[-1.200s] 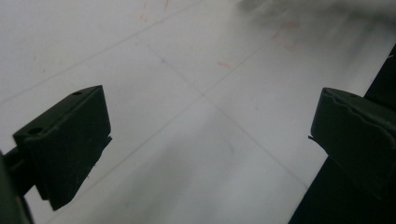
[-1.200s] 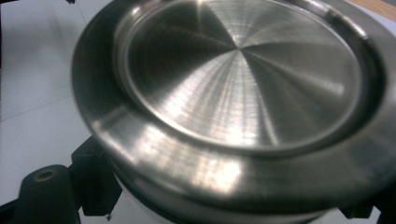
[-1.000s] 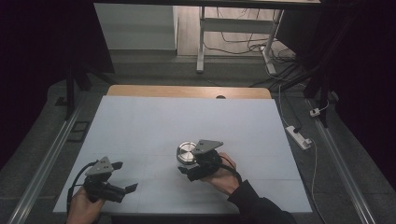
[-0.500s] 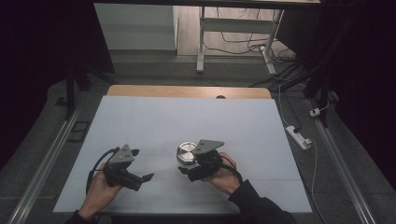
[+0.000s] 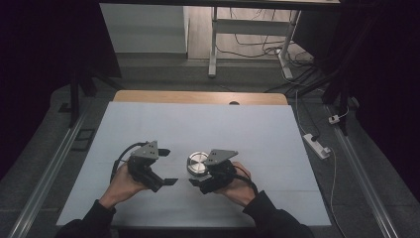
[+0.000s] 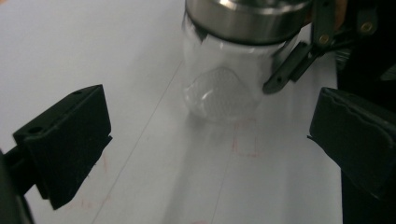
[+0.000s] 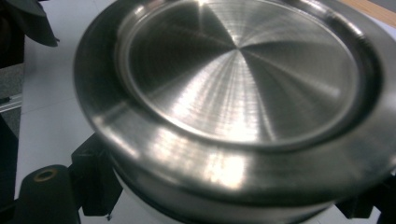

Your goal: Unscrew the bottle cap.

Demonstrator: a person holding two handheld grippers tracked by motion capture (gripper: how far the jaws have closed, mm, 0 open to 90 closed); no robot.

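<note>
A brushed steel lid point(image 7: 238, 93) sits right under my right gripper's camera, round, with a raised rim and a sunken centre that catches the light. Below its edge I glimpse the pale top of the jar point(image 7: 140, 200). My black jaws flank it low down, over the white table sheet point(image 7: 51, 112).

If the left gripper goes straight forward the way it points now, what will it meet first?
Probably the glass jar with the metal lid, which the right gripper holds. The left gripper is open, with bare table up to the jar; depth is uncertain.
</note>
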